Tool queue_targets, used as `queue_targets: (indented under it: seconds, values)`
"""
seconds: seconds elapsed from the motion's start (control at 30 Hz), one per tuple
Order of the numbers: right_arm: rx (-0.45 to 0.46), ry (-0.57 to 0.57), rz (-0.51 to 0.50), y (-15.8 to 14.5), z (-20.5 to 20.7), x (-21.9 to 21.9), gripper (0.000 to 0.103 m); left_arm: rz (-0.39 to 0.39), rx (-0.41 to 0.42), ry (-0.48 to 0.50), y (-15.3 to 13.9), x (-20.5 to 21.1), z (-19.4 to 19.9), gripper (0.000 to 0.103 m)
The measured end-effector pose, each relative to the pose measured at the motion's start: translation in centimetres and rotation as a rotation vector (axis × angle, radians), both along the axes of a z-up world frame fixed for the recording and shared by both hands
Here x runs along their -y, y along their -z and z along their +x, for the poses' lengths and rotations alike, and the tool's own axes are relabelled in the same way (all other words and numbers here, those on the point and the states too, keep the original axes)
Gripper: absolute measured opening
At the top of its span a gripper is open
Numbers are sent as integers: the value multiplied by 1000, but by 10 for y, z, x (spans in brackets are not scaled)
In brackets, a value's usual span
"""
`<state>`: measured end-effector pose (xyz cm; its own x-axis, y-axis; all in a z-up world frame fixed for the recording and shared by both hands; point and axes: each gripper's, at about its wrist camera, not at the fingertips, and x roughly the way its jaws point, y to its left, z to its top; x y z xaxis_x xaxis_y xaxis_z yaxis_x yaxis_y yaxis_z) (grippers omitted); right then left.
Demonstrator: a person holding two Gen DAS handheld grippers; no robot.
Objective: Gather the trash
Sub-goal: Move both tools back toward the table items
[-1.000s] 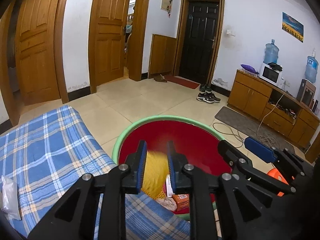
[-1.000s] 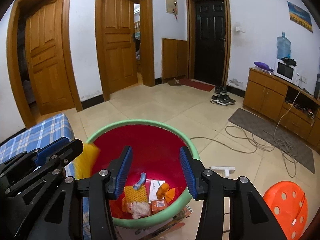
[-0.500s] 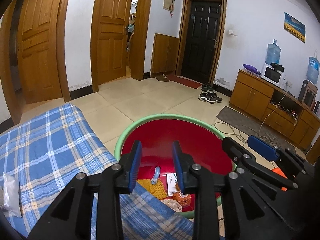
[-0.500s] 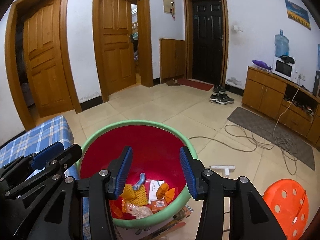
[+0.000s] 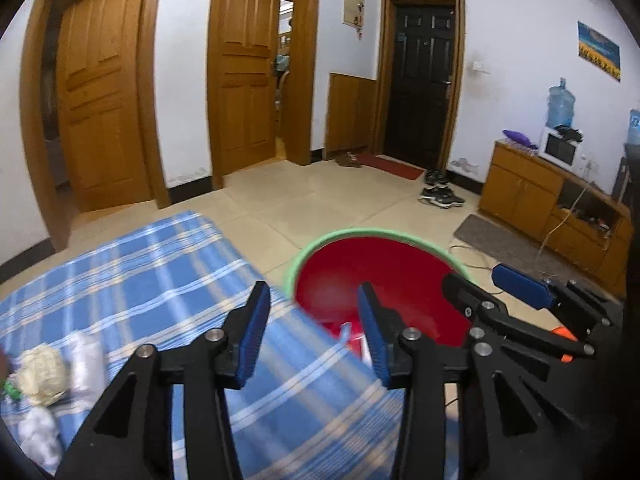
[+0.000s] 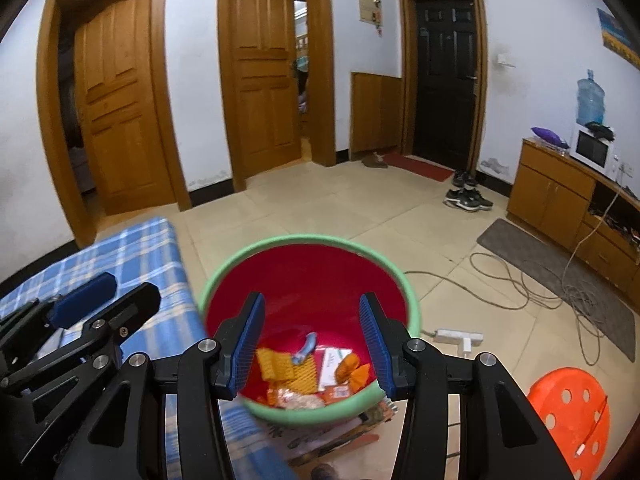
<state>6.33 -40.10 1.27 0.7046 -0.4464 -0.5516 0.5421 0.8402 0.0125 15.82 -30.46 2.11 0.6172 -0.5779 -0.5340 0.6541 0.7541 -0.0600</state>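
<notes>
Yellow wrapper (image 6: 286,368) dropped into bin (image 6: 308,242) (left gripper (image 5: 312,332) empty, opening).

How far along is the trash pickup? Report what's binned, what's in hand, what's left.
Done: several wrappers, including a yellow net piece, lie in the red basin. In hand: nothing; the left gripper has just been opening with nothing between its jaws, and the right gripper hangs open over the basin. Left: crumpled white and cream scraps on the blue checked cloth.
</notes>
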Motion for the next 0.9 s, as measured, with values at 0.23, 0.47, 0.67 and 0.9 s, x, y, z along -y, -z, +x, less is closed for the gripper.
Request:
queue_targets:
  seconds: [0.23,0.47,0.67,0.9]
  values:
    - [-49,-62,35,12,10,-33,51,23,-47,-124,14,-65,0,49]
    - [-106,-168,54,27,36,-84,51,-8,-88,-273,14,-146,8,50]
    - [-136,-282,31,32,59,-133,51,-10,-101,-389,17,-209,19,50]
    - [-160,-395,11,33,83,-172,51,-48,-131,-469,27,-261,27,50]
